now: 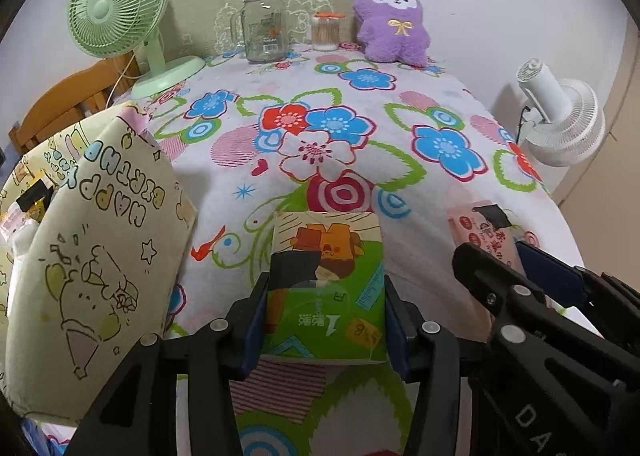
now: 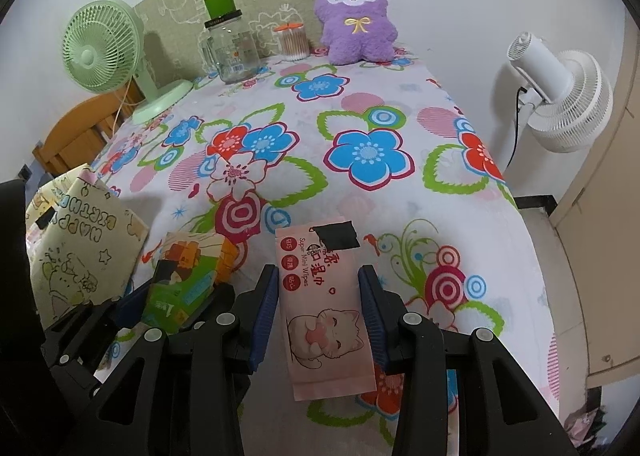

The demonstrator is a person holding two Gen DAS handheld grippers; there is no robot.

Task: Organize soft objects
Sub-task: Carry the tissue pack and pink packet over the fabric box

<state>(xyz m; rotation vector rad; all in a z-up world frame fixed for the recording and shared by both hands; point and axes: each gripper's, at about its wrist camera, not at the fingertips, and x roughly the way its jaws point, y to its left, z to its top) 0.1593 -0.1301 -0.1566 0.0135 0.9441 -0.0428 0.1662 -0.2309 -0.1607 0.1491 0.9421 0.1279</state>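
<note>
Left claw clamped on tissue pack, held just above floral tabletop, near edge. Right claw clamped on pink wipes pack, just right of the tissues. Cream bag at near left. Purple plush, jar, green fan along far edge.

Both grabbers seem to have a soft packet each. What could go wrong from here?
The green tissue pack bulges between the left gripper's fingers, so it may squash or slip. The thin pink wipes packet in the right gripper could twist out. The two grippers sit close together and could bump near the fabric bag.
</note>
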